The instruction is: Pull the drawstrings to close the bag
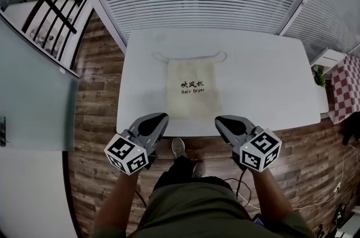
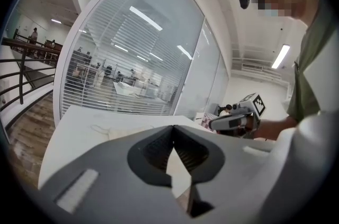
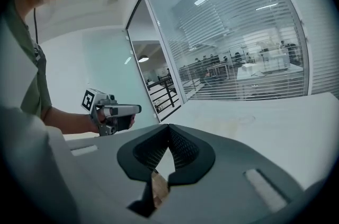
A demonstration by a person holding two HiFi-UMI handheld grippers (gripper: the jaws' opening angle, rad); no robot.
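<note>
1. Left claw [image 1: 162, 117] and right claw [image 1: 220, 119]: both are closed tip to tip with nothing between the jaws, as each gripper view confirms. They hang over the near edge of the bench, one off each bottom corner of the bag and well short of the drawstrings. Hazard: closed jaws cannot take a cord. If they arrive unopened, they will only push the cord or the cloth about.

2. Bench [image 1: 264, 79]: white, smooth, and carrying nothing but the bag. Hazard: nothing anchors the bag on this surface. A pull from one side alone would probably slide the whole bag instead of cinching its mouth.

3. Bag [image 1: 192, 90]: pale cloth lying flat at mid-bench, print side up, bottom towards the person and mouth at the far end. The mouth appears ungathered, so closing is judged not yet begun. Hazards: both claws must travel past the full length of the bag to reach the mouth, and a low pass could drag or rumple the cloth. A bite that catches the hem along with the cord would stop the channel from gathering.

4. Drawstrings [image 1: 218, 55]: thin pale cord lying flat on the bench, with one loop at each far corner of the mouth. Hazards:
   - The cord shows poorly against the white surface, so the jaws may close beside it.
   - Cord this thin may slip through the pads under tension.
   - Uneven pulls would leave the mouth skewed or half open.
</note>
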